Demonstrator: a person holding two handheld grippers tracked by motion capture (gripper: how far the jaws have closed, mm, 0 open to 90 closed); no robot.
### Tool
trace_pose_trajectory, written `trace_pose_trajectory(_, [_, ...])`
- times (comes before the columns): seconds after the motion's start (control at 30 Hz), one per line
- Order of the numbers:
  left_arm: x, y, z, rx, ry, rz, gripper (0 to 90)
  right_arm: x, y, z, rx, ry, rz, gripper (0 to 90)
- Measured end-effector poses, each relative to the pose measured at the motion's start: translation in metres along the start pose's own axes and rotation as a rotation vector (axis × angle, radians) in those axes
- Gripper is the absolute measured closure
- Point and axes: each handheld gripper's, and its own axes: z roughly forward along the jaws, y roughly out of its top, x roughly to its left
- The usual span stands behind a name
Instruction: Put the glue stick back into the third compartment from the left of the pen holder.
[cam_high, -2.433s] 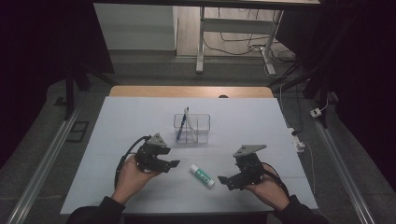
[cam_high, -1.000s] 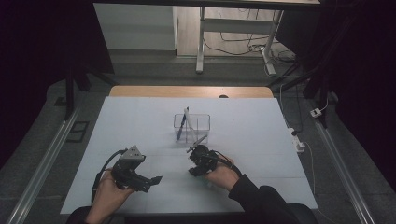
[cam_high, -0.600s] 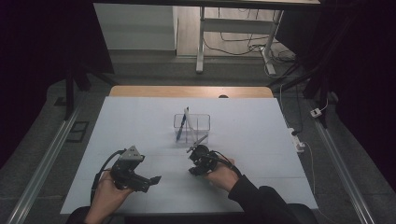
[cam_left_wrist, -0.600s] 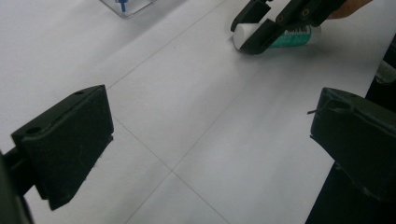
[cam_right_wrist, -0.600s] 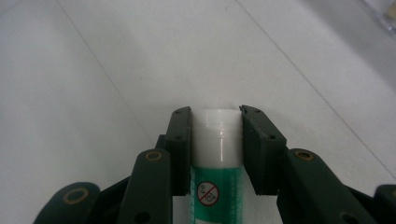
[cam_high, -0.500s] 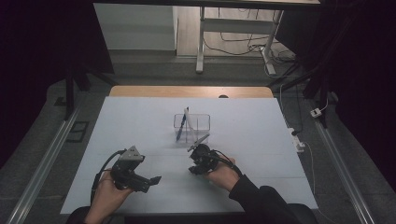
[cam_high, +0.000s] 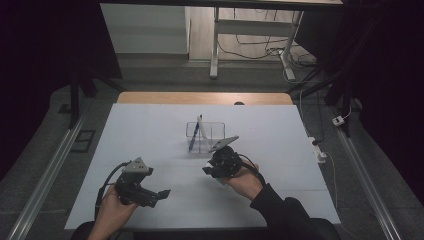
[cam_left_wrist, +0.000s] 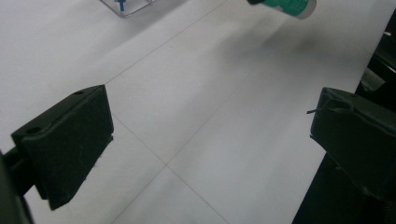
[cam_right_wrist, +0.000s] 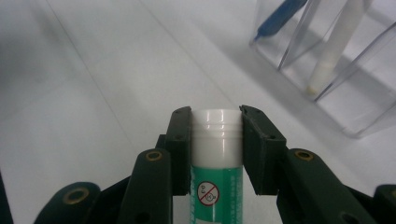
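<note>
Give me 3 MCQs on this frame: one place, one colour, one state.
1. Where does the clear holder stand?
A. mid-table, beyond the right gripper
B. by the left gripper
C. off the table

2. Colour of the glue stick label?
A. red
B. green
C. yellow

3. State of the right gripper?
A. open, empty
B. shut on the glue stick
C. shut on a pen

Key: 1 A, the high view shows the holder just past the right hand; 2 B, green below a white cap; 3 B, both pads press the stick's cap.
</note>
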Motion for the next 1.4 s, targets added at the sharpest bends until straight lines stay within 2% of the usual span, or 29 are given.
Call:
trace_pose_trajectory(0.23, [-0.001, -0.01, -0.011, -0.029, -0.006, -0.022, 0.0, -0.009, 0.011, -0.022, -0.129, -0.015, 0.029, 65.7])
trace_pose_trajectory(0.43, [-0.001, -0.018, -0.018, -0.043, 0.002, -0.036, 0.0, -0.022, 0.019, -0.038, -0.23, -0.051, 0.068, 65.7])
trace_pose_trajectory(0.63, [-0.001, -0.026, -0.026, -0.052, 0.022, -0.04, 0.0, -0.036, 0.028, -0.049, -0.293, -0.099, 0.089, 65.7])
trace_pose_trajectory(0.93, [0.0, -0.035, -0.037, -0.075, 0.053, -0.051, 0.0, -0.055, 0.038, -0.047, -0.382, -0.142, 0.124, 65.7])
trace_pose_trajectory(1.13, [0.0, -0.038, -0.043, -0.068, 0.079, -0.051, 0.0, -0.063, 0.046, -0.039, -0.433, -0.165, 0.117, 65.6])
trace_pose_trajectory(1.4, [0.003, -0.042, -0.047, -0.068, 0.09, -0.062, 0.0, -0.074, 0.054, -0.026, -0.467, -0.197, 0.129, 65.6])
